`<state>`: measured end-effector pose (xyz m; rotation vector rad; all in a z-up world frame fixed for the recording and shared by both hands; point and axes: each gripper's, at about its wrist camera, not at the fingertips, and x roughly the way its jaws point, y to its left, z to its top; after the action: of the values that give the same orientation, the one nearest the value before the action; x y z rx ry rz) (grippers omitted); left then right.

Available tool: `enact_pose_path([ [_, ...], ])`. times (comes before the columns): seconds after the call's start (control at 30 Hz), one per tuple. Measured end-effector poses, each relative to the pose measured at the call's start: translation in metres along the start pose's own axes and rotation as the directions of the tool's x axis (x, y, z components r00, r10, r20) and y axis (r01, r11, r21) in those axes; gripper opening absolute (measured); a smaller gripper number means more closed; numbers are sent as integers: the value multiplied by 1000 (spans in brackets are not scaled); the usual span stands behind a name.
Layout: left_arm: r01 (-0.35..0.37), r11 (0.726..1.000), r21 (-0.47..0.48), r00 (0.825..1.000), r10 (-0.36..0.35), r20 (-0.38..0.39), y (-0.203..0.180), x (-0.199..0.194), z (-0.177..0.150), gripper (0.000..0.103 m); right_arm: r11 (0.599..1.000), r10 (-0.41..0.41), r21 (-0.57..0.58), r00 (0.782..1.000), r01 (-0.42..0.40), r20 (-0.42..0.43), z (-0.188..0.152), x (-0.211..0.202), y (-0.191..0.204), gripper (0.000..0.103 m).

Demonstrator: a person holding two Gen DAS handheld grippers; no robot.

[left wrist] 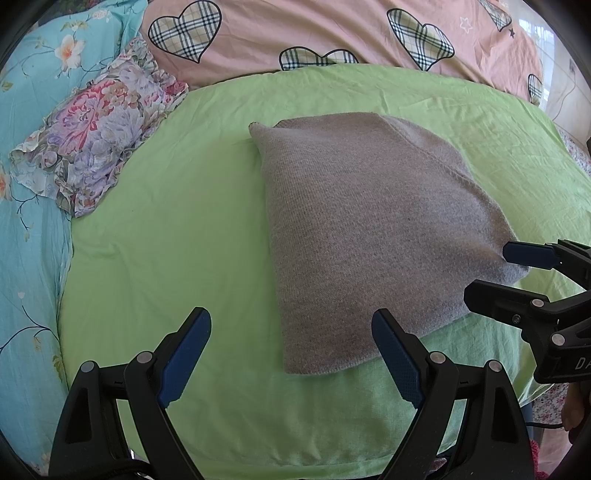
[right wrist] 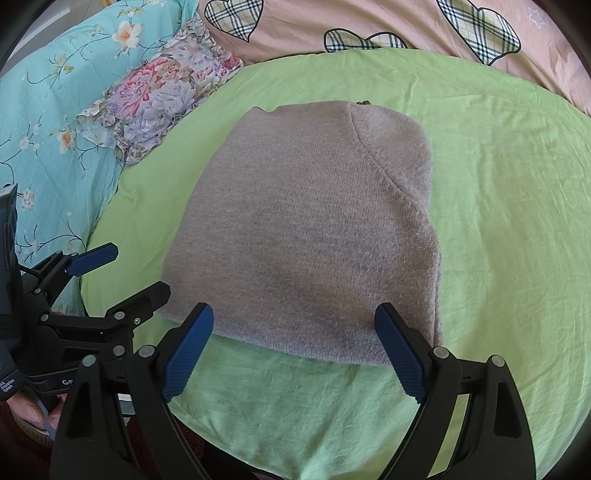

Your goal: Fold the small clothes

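A grey knitted garment [left wrist: 369, 229] lies folded into a compact rectangle on a green sheet [left wrist: 177, 221]; it also shows in the right wrist view [right wrist: 314, 229]. My left gripper [left wrist: 291, 332] is open and empty, hovering just before the garment's near left corner. My right gripper [right wrist: 295, 328] is open and empty, its fingertips over the garment's near edge. The right gripper appears at the right edge of the left wrist view [left wrist: 495, 273], beside the garment's near right corner. The left gripper appears at the left of the right wrist view [right wrist: 136, 269].
A floral ruffled cushion [left wrist: 96, 136] lies at the far left on a turquoise flowered cover [left wrist: 26, 221]. A pink quilt with plaid hearts [left wrist: 332, 33] runs along the far side. The green sheet [right wrist: 517, 221] spreads around the garment.
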<state>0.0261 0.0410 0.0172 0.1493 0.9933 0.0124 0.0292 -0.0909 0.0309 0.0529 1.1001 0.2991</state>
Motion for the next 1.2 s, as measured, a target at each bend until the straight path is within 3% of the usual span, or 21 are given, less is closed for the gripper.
enact_pose_path([
  [1.2,-3,1000,10,1000,3,8,1,-1,4,89,1000,10,0,1000,-10,6,4,-1,-5,89],
])
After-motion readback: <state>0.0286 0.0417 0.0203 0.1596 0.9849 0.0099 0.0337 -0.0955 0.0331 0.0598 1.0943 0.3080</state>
